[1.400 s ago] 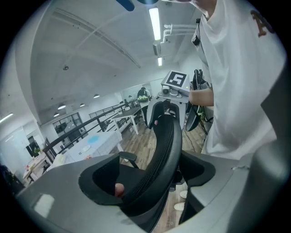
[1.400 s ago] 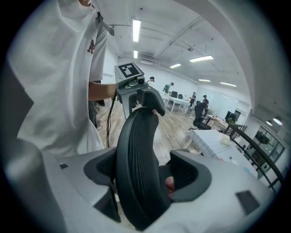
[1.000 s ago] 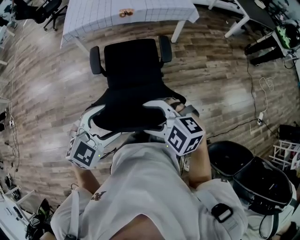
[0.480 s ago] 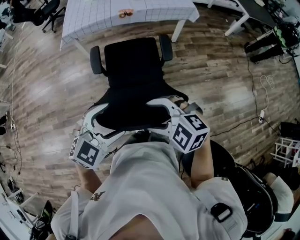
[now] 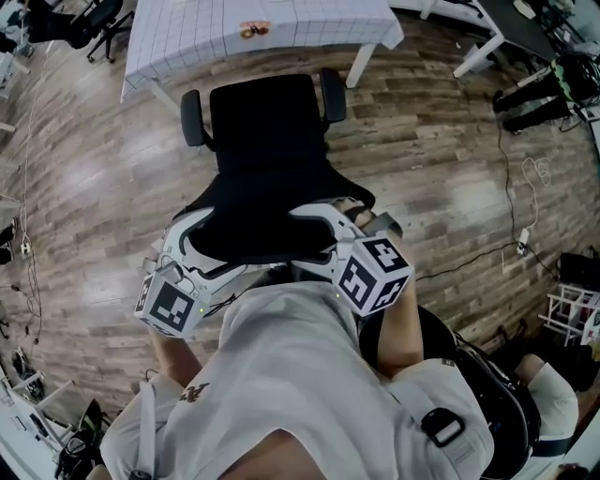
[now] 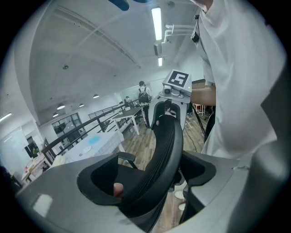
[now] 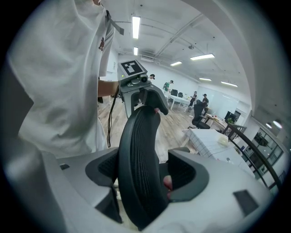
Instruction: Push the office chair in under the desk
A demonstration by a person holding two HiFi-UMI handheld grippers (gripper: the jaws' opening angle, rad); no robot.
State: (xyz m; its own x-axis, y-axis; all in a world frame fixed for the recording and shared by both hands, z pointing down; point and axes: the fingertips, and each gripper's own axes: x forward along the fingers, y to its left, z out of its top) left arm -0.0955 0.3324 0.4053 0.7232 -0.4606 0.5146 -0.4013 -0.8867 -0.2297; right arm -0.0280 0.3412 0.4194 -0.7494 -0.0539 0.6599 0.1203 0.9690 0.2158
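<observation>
On the office chair [image 5: 267, 122]'s near backrest [image 5: 267, 225] rim, probably stiff enough to push, left gripper [image 6: 150, 182] and right gripper [image 7: 141, 182] both clamp; it should roll lightly.

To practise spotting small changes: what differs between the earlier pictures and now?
The office chair has edged slightly toward the desk, pushed from behind. Unchanged: the left gripper and right gripper stay clamped on its backrest; the desk has not moved.
</observation>
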